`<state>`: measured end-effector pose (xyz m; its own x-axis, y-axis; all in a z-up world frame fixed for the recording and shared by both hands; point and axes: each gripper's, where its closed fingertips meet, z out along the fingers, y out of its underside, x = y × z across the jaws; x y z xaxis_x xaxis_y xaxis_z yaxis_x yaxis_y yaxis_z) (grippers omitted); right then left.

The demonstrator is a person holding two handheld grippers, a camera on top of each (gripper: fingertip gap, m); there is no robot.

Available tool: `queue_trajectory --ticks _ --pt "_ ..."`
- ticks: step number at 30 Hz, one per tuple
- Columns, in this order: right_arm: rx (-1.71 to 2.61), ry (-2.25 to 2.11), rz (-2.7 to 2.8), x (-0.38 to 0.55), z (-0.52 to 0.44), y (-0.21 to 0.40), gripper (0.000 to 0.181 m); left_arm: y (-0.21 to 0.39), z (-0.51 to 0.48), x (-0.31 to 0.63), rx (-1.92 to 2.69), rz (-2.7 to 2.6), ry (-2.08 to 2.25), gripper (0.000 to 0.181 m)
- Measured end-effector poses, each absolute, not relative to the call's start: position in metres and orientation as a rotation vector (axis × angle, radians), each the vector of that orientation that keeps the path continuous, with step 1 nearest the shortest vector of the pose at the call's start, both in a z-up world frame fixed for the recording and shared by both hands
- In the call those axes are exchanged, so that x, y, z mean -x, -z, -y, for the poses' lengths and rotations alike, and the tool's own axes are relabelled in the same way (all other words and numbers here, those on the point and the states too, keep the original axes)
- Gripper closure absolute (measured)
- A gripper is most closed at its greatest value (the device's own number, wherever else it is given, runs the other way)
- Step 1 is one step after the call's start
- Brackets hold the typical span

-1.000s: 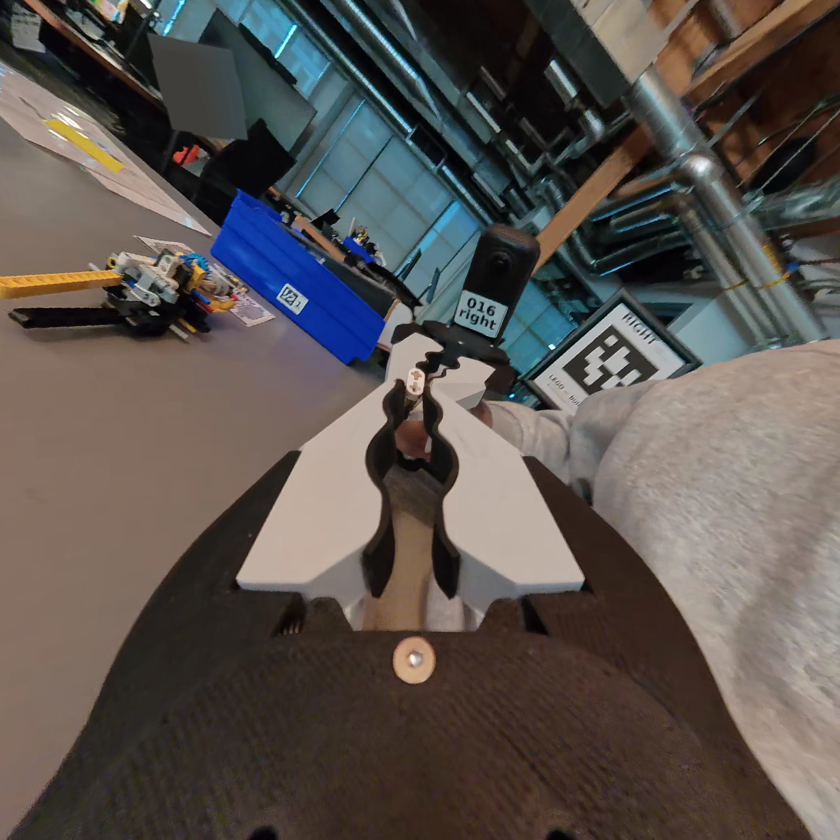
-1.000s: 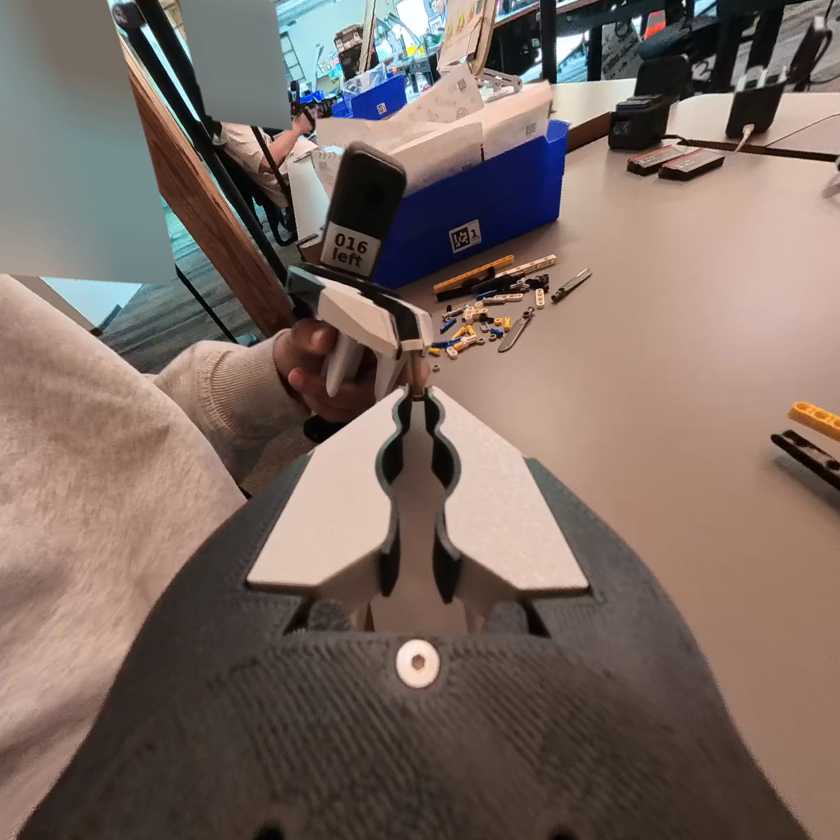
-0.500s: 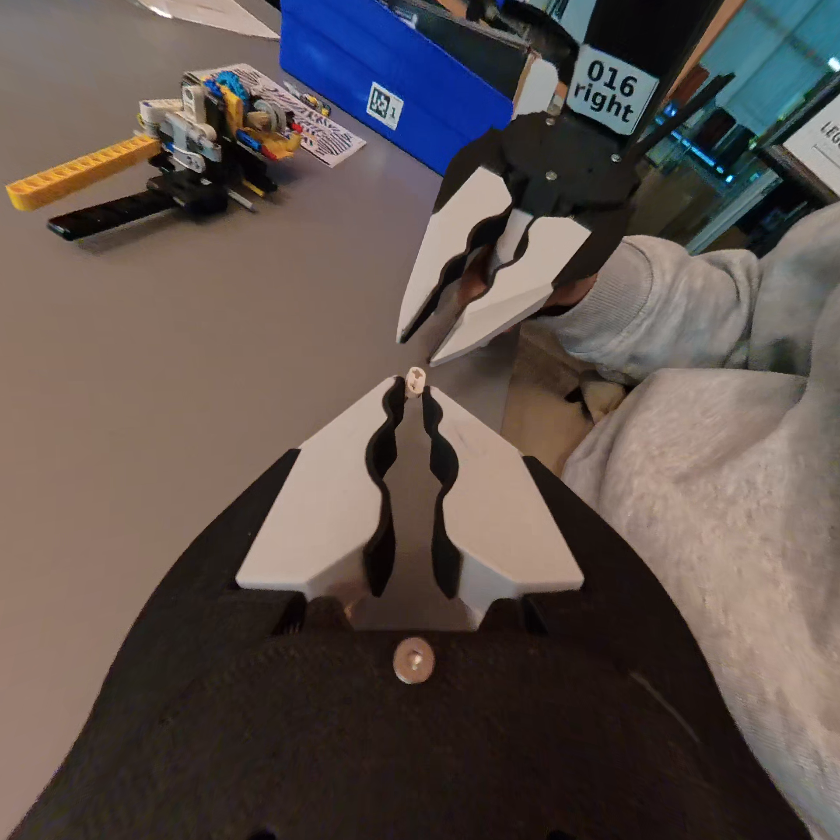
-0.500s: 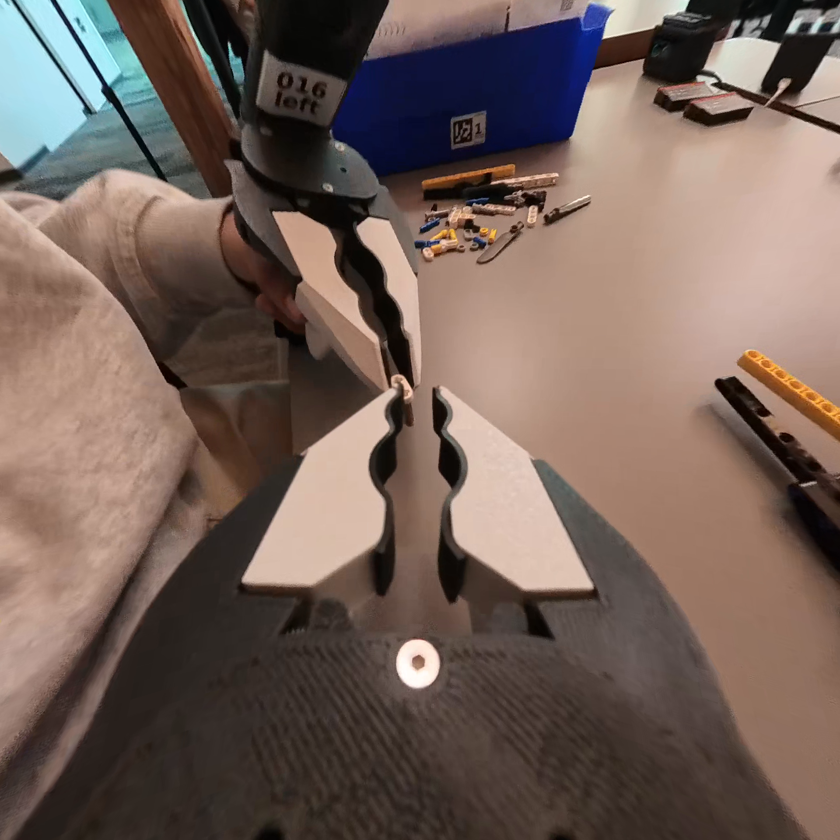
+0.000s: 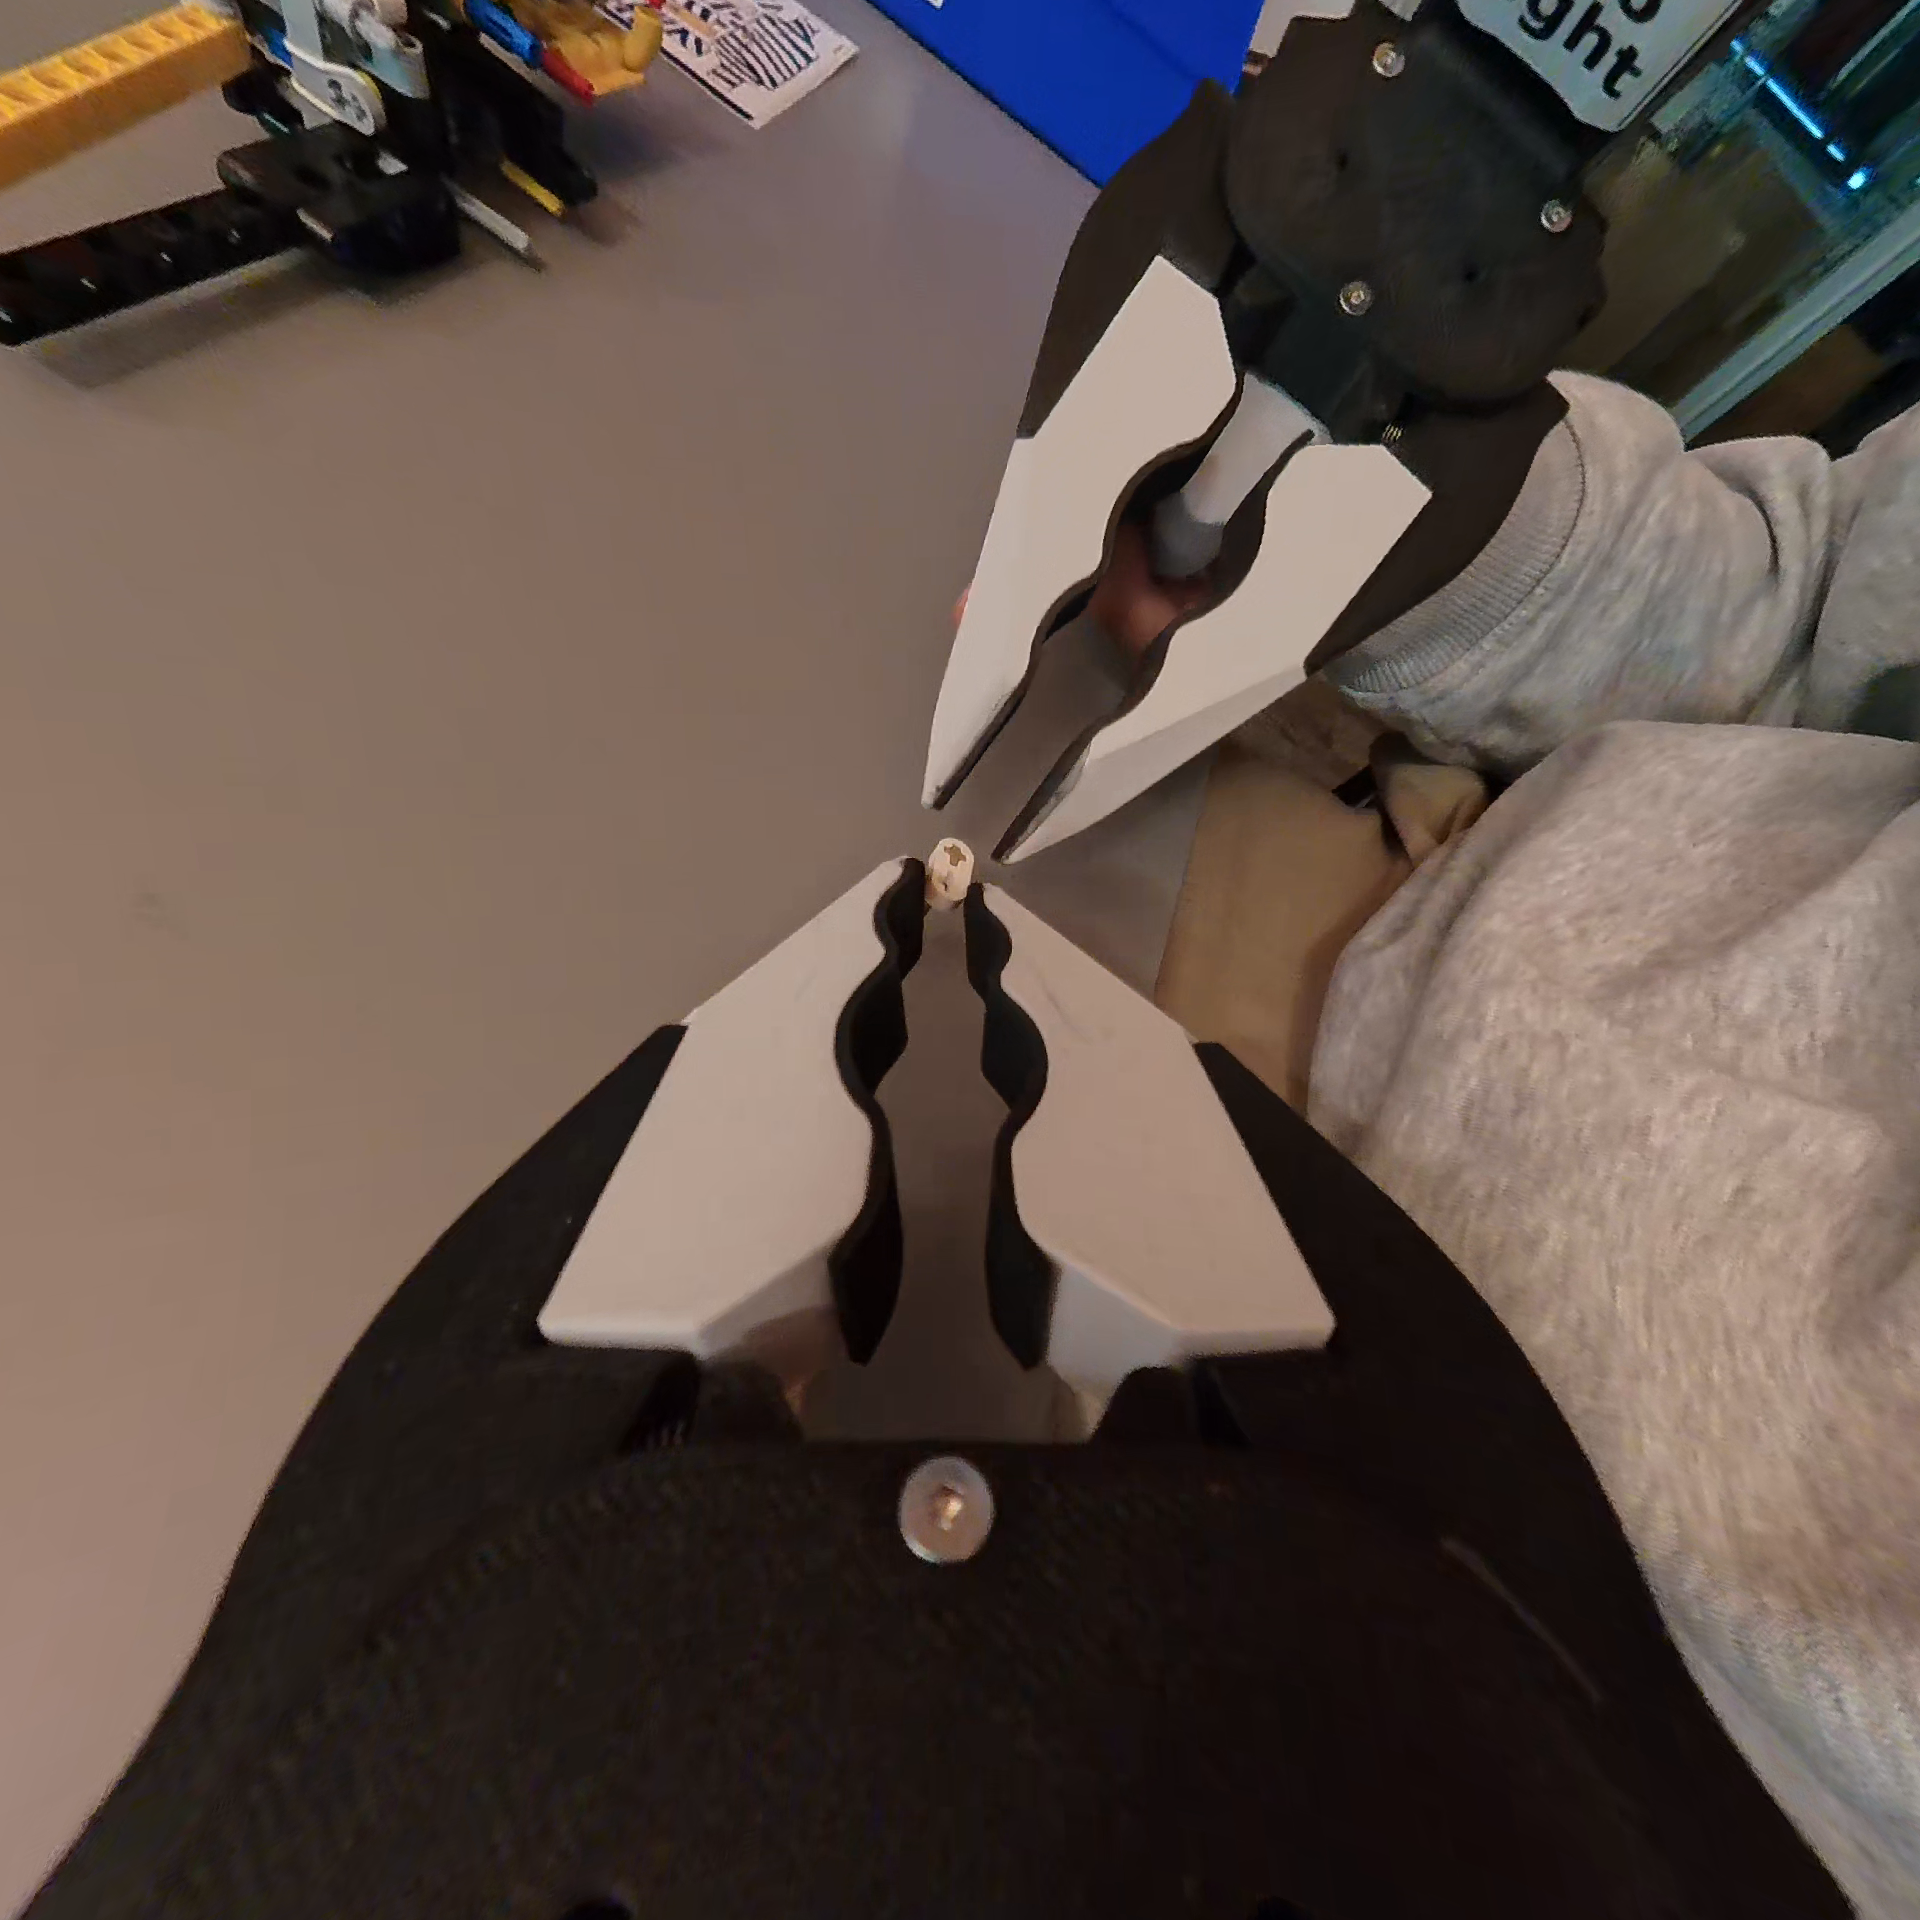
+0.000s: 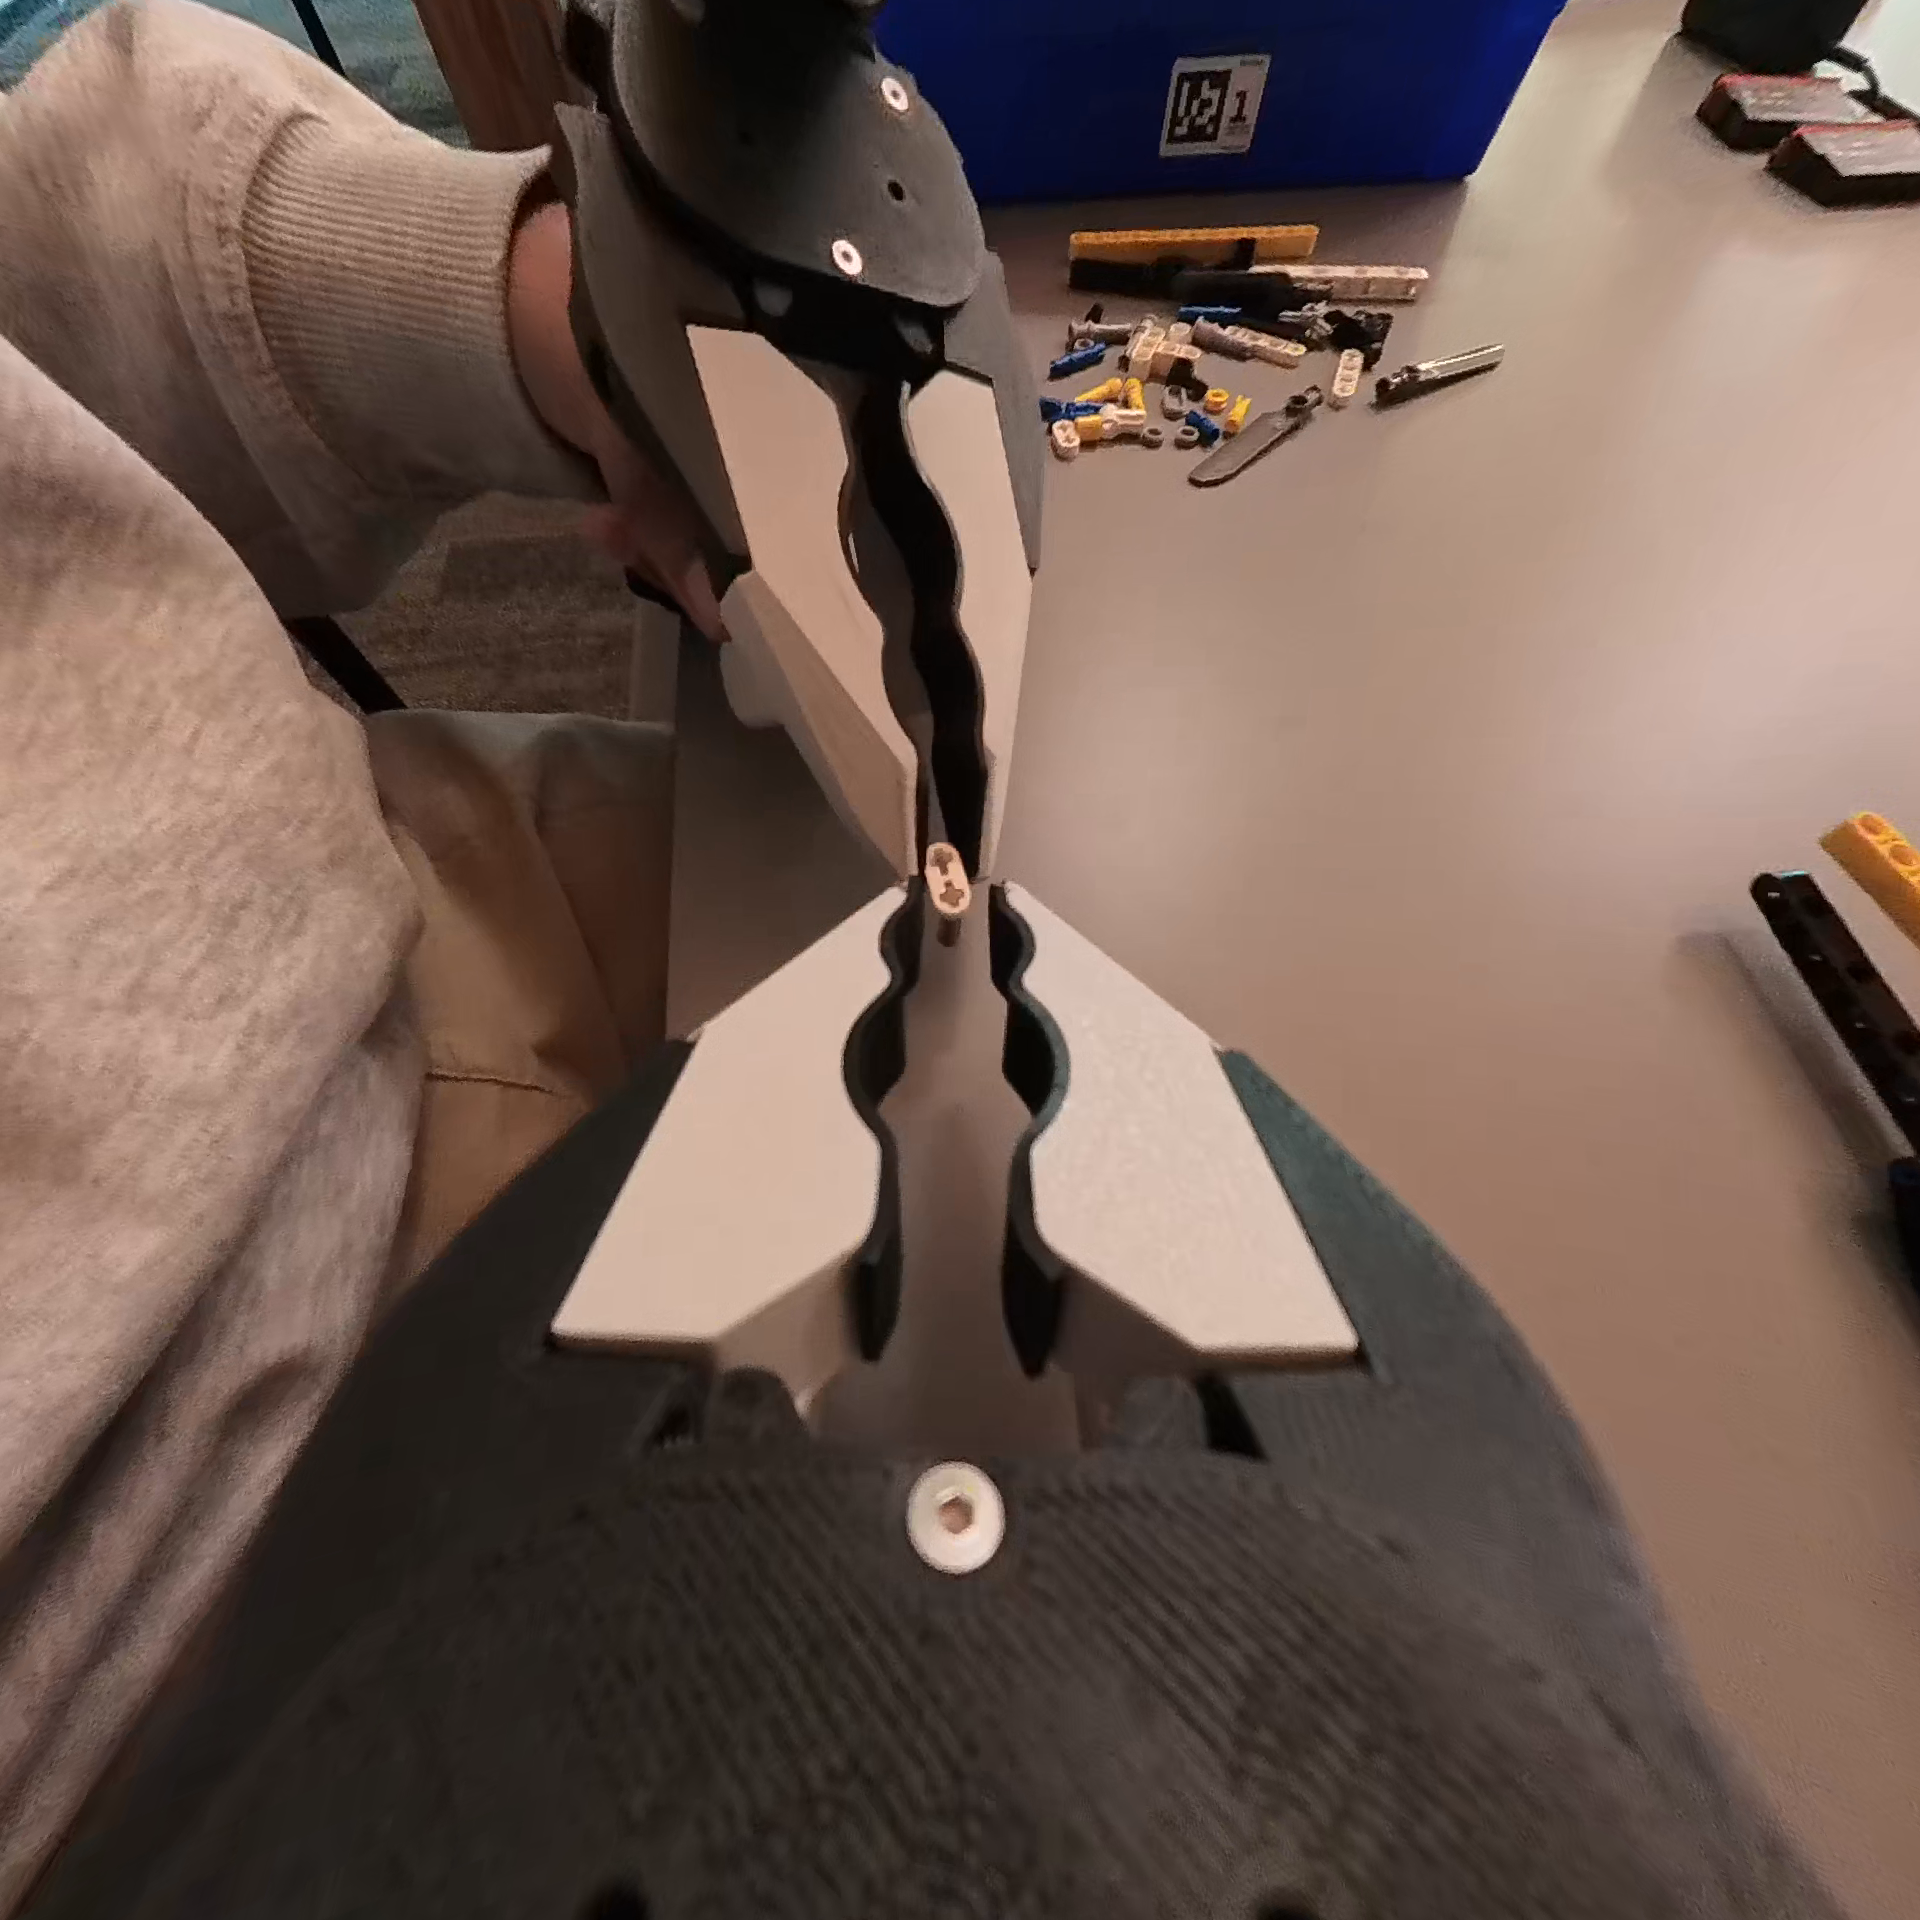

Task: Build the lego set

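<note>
My left gripper (image 5: 943,896) is shut on a small tan lego piece (image 5: 950,869) with cross-shaped holes, held at its very tips above the table edge. It comes in from above in the right wrist view (image 6: 948,847), with the piece (image 6: 948,881) at its tip. My right gripper (image 6: 951,902) is open, tip to tip with the left one, and its tips flank the piece with a small gap on each side. It also shows in the left wrist view (image 5: 971,826). The partly built lego model (image 5: 343,114) lies far left on the grey table (image 5: 520,623).
A blue bin (image 6: 1351,94) stands at the back of the table. A pile of loose lego parts (image 6: 1195,364) lies in front of it. The model's yellow beam (image 6: 1875,857) and black beam (image 6: 1839,987) lie at the right. A person's grey sleeves border both views. The grippers are tip to tip, or close to it. From either gripper's tips it is about 20 cm to the partly built lego model (image 5: 343,114).
Both grippers have tipped down toward the table. The right gripper has opened from nearly shut, and its tips now sit on either side of the piece the left gripper holds.
</note>
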<state>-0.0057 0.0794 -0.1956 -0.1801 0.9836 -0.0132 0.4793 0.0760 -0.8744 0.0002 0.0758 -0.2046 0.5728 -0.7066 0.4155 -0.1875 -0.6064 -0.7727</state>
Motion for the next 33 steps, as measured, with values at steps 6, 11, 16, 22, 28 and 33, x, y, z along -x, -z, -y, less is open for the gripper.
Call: queue_trajectory --ticks 6,11,16,22,28,33 --pt "1.428 -0.967 1.797 0.010 -0.075 0.202 0.172 0.207 -0.072 0.001 2.133 -0.705 1.012 0.176" --pt "1.404 -0.961 1.819 0.012 -0.071 0.203 0.175 0.207 -0.069 0.003 2.140 -0.682 1.070 0.176" --pt "1.403 -0.950 1.837 0.012 -0.069 0.204 0.173 0.209 -0.067 0.003 2.156 -0.680 1.096 0.176" --pt "1.399 -0.952 1.874 0.011 -0.066 0.208 0.171 0.211 -0.064 0.003 2.178 -0.673 1.139 0.176" --pt "1.379 -0.925 1.898 0.011 -0.063 0.212 0.175 0.213 -0.062 0.002 2.192 -0.683 1.147 0.176" --pt "1.376 -0.914 1.889 0.012 -0.065 0.212 0.176 0.212 -0.064 0.004 2.189 -0.663 1.156 0.175"
